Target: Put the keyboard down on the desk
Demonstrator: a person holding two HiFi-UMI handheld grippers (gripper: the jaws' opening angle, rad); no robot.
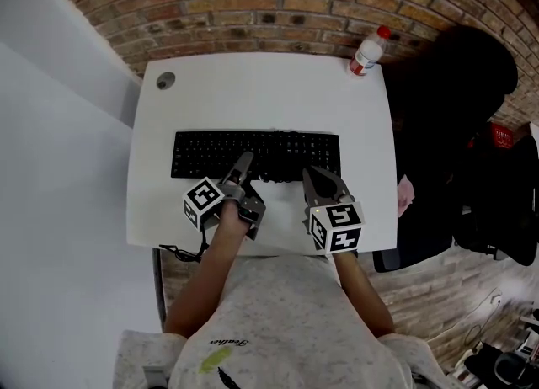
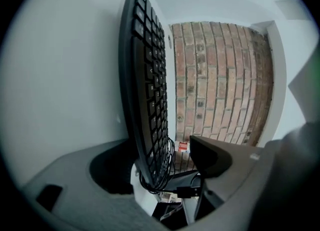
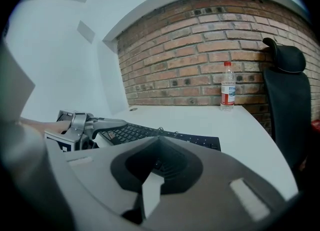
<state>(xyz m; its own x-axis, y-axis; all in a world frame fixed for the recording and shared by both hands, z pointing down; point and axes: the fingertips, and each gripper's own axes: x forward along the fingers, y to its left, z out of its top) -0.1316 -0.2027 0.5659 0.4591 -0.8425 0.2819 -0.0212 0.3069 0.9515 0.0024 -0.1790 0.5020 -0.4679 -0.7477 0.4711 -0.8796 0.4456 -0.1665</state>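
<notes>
While the head view looks steeply down, the keyboard (image 1: 256,155) lies flat on the white desk (image 1: 253,84). Its near edge sits at the fingertips of the left gripper (image 1: 240,173) and the right gripper (image 1: 324,183). A bottle (image 1: 368,50) stands well beyond the right fingers.

Left gripper view: the left gripper (image 2: 165,167) has its jaws apart. The keyboard (image 2: 147,90) edge and a coiled cable (image 2: 167,174) pass between them, and one jaw stands clear of the keys.

Right gripper view: the right gripper (image 3: 160,145) has its jaws closed together, holding nothing. The keyboard (image 3: 135,132) lies just beyond the tips, and the bottle (image 3: 228,86) is far past them.
</notes>
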